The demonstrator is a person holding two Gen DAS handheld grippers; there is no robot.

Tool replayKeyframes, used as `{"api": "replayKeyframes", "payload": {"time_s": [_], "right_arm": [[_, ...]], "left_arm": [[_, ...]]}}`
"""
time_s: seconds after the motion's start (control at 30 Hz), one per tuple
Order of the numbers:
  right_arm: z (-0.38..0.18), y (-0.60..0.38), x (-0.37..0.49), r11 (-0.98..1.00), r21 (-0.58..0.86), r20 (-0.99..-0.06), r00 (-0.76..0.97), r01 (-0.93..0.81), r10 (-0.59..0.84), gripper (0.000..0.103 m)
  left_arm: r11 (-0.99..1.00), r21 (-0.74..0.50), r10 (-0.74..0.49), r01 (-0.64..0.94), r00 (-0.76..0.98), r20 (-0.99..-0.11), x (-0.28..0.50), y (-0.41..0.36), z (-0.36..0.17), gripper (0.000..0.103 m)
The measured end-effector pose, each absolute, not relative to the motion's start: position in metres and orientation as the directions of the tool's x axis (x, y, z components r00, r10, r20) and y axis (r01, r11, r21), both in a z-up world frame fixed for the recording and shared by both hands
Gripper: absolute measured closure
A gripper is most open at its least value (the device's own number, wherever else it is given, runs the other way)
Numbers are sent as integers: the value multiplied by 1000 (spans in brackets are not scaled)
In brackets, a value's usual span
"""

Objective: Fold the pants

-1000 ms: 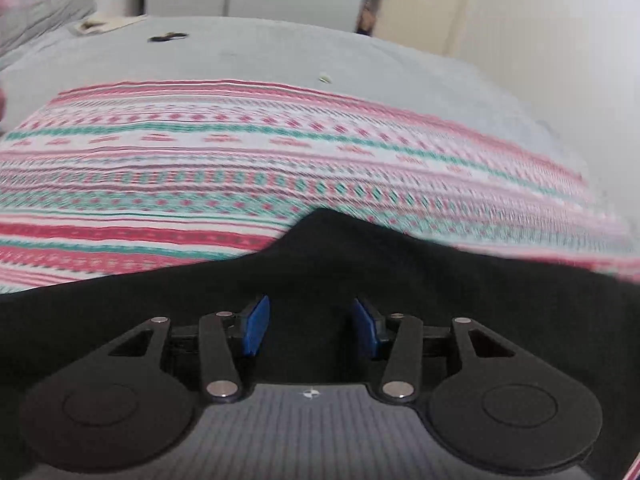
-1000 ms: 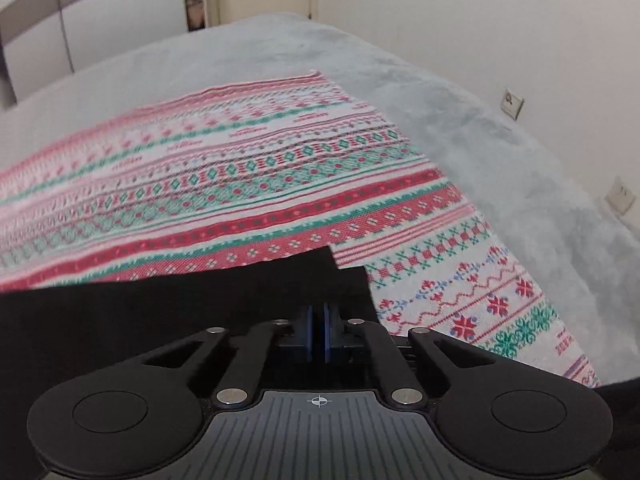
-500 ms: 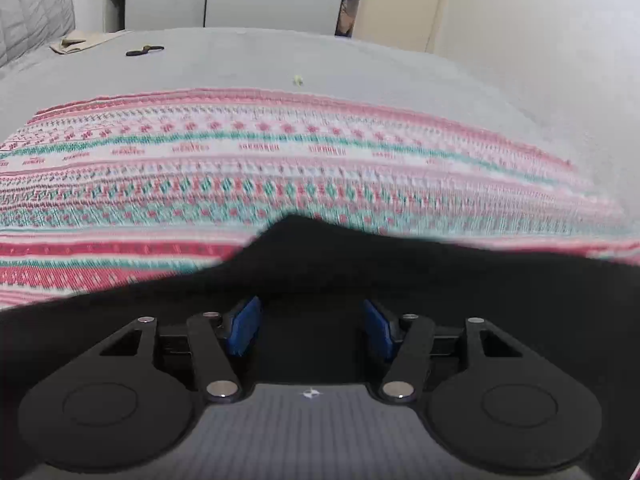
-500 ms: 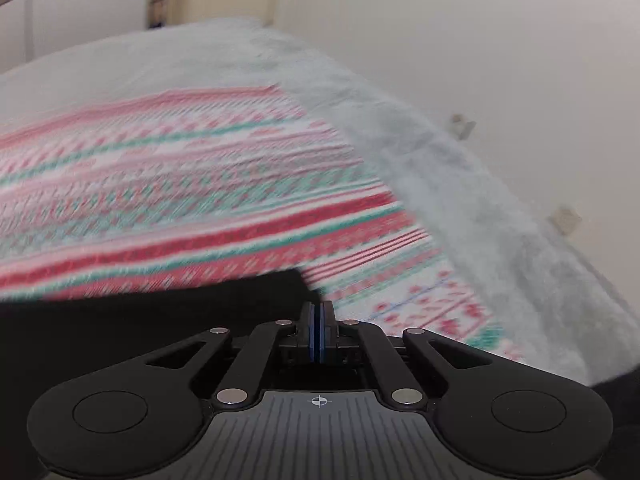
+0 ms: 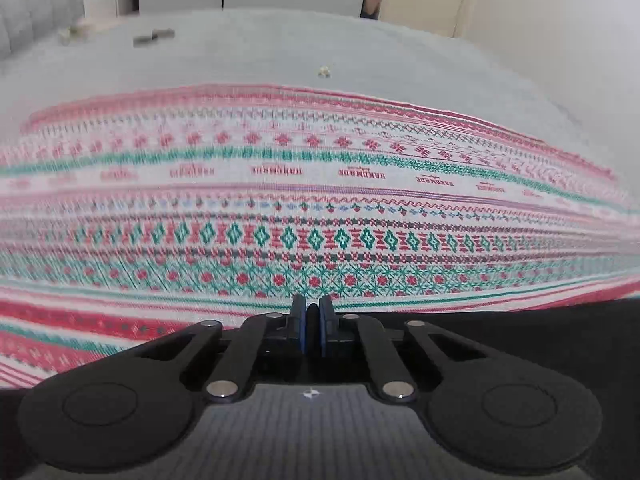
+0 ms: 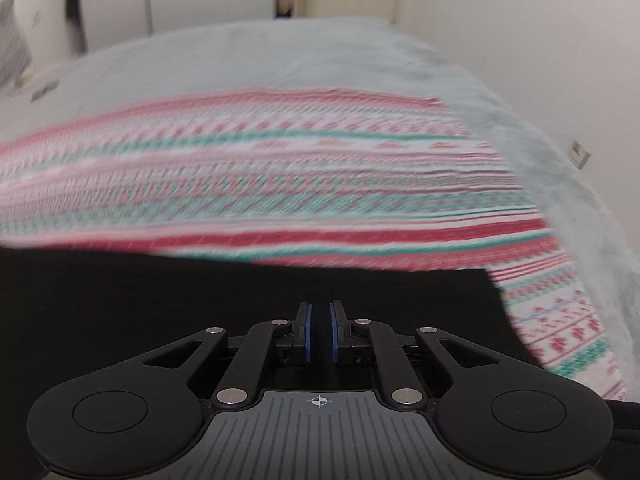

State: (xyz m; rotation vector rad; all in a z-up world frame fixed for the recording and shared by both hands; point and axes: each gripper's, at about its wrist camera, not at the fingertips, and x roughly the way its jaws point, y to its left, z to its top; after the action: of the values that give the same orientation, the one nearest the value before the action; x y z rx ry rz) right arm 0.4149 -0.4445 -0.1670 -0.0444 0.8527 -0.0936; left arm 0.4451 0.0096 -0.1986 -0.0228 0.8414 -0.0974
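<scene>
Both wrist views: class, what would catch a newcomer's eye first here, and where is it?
The red, green and white patterned blanket fills the middle of both views, spread over a grey bed. Black pants lie on its near edge. In the foreground the left claw is shut, and the right claw is opening.

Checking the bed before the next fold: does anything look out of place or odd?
Only stray bits on the grey bedspread beyond the patterned blanket: a small pale scrap and a blurred dark object. The black pants lie flat.
</scene>
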Motion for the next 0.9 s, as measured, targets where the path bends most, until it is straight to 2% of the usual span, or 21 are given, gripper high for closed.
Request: {"api": "replayKeyframes", "payload": {"time_s": [0.07,0.13,0.17,0.27,0.33,0.4,0.47,0.57,0.63,0.67,0.8,0.9], "right_arm": [[-182,-440,423,991,-106,-777,616,76,-130,93],[-186,-445,425,990,-85,-767,628,108,-134,94],[-184,-447,426,985,-97,-759,630,141,-165,94],[-193,-448,427,943,-276,-698,637,185,-329,92],[-201,-455,425,946,-265,-682,657,188,-322,93],[-198,-466,423,945,-227,-688,647,236,-327,93],[-185,-470,421,912,-257,-693,597,319,-404,89],[-150,-453,402,956,-178,-666,687,234,-292,86],[-131,-429,391,976,-161,-635,742,146,-215,69],[-123,-415,386,980,-167,-618,762,109,-191,67],[-106,-364,369,990,-141,-621,780,-13,-78,65],[-102,-324,360,985,-120,-638,770,-122,18,65]], "left_arm": [[997,-4,-61,82,712,-699,438,1,-194,76],[998,-3,-43,56,738,-673,441,1,-190,77],[999,-13,-39,41,741,-671,441,0,-189,77],[1000,15,-5,22,726,-688,444,-2,-202,76],[1000,11,-5,18,727,-687,442,-3,-210,74],[999,-48,-37,5,719,-694,439,3,-203,62],[988,-154,-100,-7,735,-671,427,20,-189,40],[984,-180,-111,-12,746,-657,397,32,-164,29],[986,-169,-111,-10,719,-686,365,34,-154,29],[983,-185,-136,9,713,-688,349,32,-153,29],[957,-276,-262,87,670,-695,282,16,-156,28],[952,-256,-301,166,638,-708,247,-3,-170,28]]}}
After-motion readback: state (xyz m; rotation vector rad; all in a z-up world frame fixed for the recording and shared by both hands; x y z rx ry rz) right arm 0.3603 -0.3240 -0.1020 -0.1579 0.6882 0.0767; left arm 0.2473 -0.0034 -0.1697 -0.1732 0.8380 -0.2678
